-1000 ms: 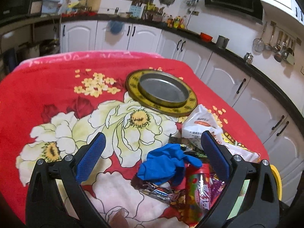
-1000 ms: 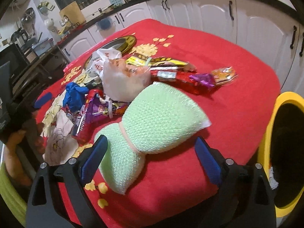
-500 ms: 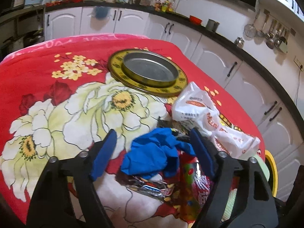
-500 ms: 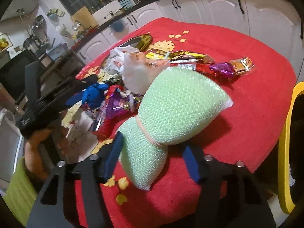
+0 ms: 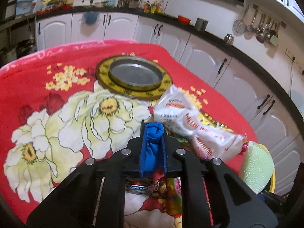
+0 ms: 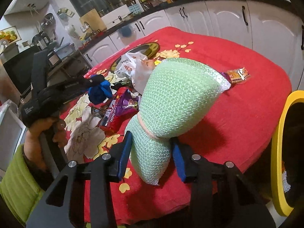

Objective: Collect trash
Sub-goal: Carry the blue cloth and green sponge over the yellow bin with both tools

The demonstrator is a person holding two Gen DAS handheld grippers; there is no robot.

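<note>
Through my left wrist view, my left gripper (image 5: 153,133) has just been closing, and its jaws are now clenched on a crumpled blue glove (image 5: 152,146), which bulges up between the blue pads. Taking the round yellow-rimmed tray (image 5: 133,92) on the red flowered blanket (image 5: 38,79) as the landmark: the glove sits nearer to me than the tray, a white printed plastic bag (image 5: 190,121) lies just beside the tray's right edge, and shiny snack wrappers (image 5: 152,187) lie beneath my jaws, nearer still. At the far right, well apart from the tray, a green bubble-wrap bundle (image 5: 255,169) shows.

Through my right wrist view, my right gripper (image 6: 152,155) has just been closing too; its jaws grasp the narrow end of the green bubble-wrap bundle (image 6: 176,98), below the band cinching its middle. The tray (image 6: 146,48) lies far back on the blanket (image 6: 247,95), the white bag (image 6: 133,66) in front of it. My left gripper (image 6: 98,80) holds the blue glove (image 6: 99,91) left of the bundle, over a red and purple wrapper (image 6: 117,114). A yellow-rimmed bin (image 6: 277,152) stands at the right, off the blanket's edge.
</note>
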